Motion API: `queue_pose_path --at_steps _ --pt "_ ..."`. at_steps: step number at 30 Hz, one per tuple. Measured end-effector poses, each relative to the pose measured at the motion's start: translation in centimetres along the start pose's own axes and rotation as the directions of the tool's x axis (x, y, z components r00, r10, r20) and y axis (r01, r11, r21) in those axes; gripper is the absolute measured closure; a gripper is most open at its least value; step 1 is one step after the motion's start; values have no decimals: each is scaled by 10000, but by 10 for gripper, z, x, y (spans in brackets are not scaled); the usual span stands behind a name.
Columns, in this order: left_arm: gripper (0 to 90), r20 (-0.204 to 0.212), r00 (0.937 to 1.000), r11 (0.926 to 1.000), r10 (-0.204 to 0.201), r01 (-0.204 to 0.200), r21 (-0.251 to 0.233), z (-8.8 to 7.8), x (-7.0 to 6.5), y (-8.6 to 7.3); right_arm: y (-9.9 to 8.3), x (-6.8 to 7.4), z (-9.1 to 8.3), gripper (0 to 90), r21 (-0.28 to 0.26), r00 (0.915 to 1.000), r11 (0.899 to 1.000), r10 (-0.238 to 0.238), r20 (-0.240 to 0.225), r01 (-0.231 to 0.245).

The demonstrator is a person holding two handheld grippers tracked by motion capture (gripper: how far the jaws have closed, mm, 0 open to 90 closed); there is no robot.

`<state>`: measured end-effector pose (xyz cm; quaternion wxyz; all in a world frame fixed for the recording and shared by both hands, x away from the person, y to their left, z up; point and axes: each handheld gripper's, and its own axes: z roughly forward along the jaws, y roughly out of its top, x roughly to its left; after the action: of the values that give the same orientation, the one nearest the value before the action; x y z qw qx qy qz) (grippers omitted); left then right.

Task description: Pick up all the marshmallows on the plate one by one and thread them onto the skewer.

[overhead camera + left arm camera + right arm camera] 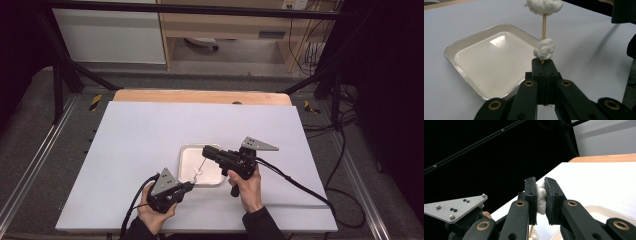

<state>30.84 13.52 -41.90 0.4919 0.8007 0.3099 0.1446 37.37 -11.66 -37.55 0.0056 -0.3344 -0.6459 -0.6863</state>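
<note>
A thin wooden stick [544,25] stands tilted over the near right corner of a shallow white tray [461,45]. Two white cotton wads are threaded on it. The lower wad [544,48] sits just above my left gripper [543,62], which is shut on the stick's bottom end. The upper wad [541,201] is squeezed between the jaws of my right gripper [540,187]. In the high view the left gripper [190,186] is at the tray's [186,150] front edge, and the right gripper [206,150] reaches in from the right above it.
A white board [150,135] covers the table, with a wooden strip [200,96] along its far edge. Cables [300,185] trail from both grippers toward the front and right. Black frame posts [60,75] stand beyond the table.
</note>
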Motion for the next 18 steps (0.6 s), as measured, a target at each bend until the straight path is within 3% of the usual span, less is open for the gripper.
queue_pose_path --at_steps 18 --pt "895 -47 10000 10000 -41 41 18 1 -1 0 -6 2 2 818 -114 9995 9994 -313 21 313"
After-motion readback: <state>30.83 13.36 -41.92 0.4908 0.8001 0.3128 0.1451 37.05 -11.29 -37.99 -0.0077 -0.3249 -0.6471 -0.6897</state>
